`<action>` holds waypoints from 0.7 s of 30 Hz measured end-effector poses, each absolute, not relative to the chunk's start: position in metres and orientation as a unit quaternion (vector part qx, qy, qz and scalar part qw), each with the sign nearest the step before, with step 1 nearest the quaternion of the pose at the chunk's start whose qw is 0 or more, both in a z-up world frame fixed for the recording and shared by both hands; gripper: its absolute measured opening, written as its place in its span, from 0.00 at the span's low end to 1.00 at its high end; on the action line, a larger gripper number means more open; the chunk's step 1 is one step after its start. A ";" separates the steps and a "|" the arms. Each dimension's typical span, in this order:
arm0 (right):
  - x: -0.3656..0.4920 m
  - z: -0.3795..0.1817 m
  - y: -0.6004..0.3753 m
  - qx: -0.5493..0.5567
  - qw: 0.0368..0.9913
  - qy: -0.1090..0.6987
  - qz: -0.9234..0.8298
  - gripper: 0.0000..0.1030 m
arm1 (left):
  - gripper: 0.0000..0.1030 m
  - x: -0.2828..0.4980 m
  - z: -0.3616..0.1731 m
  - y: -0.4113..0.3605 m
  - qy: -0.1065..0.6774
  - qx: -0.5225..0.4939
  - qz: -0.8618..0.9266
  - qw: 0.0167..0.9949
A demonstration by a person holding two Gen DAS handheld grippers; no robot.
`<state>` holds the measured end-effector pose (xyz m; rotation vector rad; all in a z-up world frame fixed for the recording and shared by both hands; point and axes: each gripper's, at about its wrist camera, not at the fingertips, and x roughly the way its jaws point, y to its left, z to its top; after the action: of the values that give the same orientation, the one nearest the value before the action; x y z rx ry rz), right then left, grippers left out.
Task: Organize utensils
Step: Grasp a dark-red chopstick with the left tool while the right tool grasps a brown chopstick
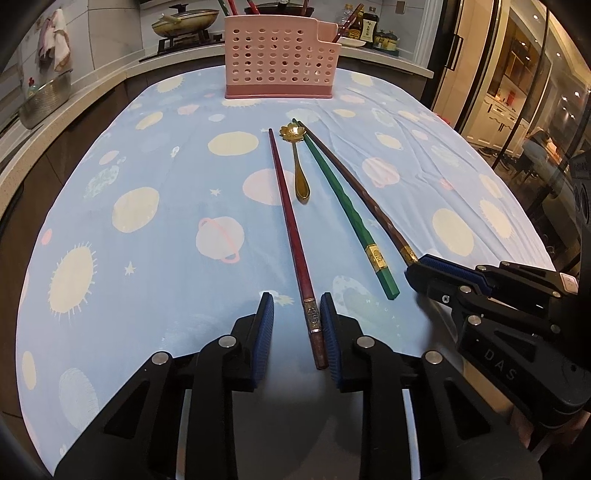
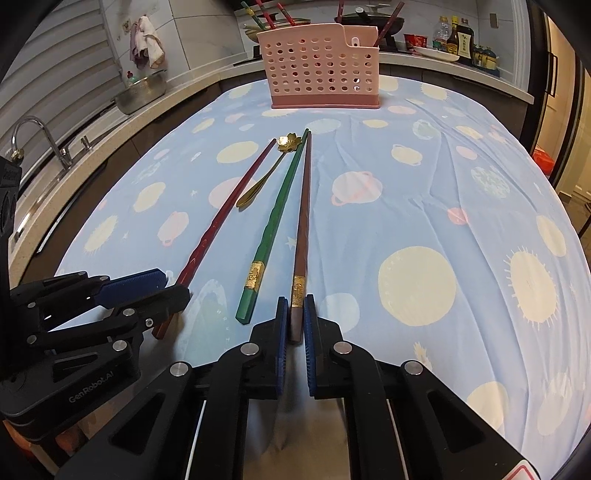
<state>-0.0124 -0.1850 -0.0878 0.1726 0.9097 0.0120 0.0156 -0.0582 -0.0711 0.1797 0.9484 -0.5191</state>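
Note:
A red chopstick [image 1: 288,206] lies on the blue planet-print cloth [image 1: 147,258], its thick end between the jaws of my left gripper [image 1: 295,297]. That end rests against the right pad with a clear gap to the left pad, so the gripper is open. My right gripper [image 2: 296,299] is shut on the thick end of the brown chopstick [image 2: 303,221]. A green chopstick [image 2: 275,218] and a gold flower spoon [image 2: 266,177] lie between the two. The pink perforated holder [image 2: 321,66] stands at the far end with several chopsticks in it.
Behind the table runs a counter with a stove and pans [image 1: 184,22], sauce bottles [image 2: 458,37], a metal bowl [image 2: 142,90] and a sink faucet [image 2: 37,133]. Cloths hang on the wall [image 2: 146,40]. A glass door [image 1: 517,92] is on the right.

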 end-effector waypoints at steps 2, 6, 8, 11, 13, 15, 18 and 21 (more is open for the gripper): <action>-0.013 -0.088 -0.185 0.084 0.895 0.438 0.005 0.07 | 0.12 0.015 -0.071 -0.058 0.453 0.083 -0.252 0.851; -0.017 -0.088 -0.188 0.088 0.894 0.439 0.004 0.07 | 0.09 0.014 -0.071 -0.057 0.459 0.078 -0.258 0.846; -0.020 -0.087 -0.189 0.092 0.894 0.438 0.002 0.07 | 0.09 0.014 -0.070 -0.057 0.462 0.077 -0.259 0.845; -0.024 -0.085 -0.192 0.097 0.895 0.436 -0.003 0.07 | 0.09 0.013 -0.068 -0.057 0.463 0.077 -0.260 0.844; -0.027 -0.082 -0.195 0.099 0.896 0.433 -0.005 0.07 | 0.09 0.012 -0.065 -0.058 0.462 0.076 -0.261 0.844; -0.029 -0.077 -0.196 0.102 0.898 0.428 -0.007 0.07 | 0.09 0.010 -0.061 -0.058 0.459 0.075 -0.261 0.846; -0.032 -0.068 -0.199 0.104 0.903 0.418 -0.009 0.07 | 0.09 0.010 -0.054 -0.057 0.453 0.070 -0.261 0.850; -0.034 -0.055 -0.202 0.108 0.908 0.404 -0.010 0.07 | 0.09 0.010 -0.042 -0.054 0.443 0.065 -0.261 0.855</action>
<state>-0.0344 -0.2019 -0.0549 0.2232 0.8333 -0.0199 0.0100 -0.0540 -0.0424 0.1376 0.9310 -0.5497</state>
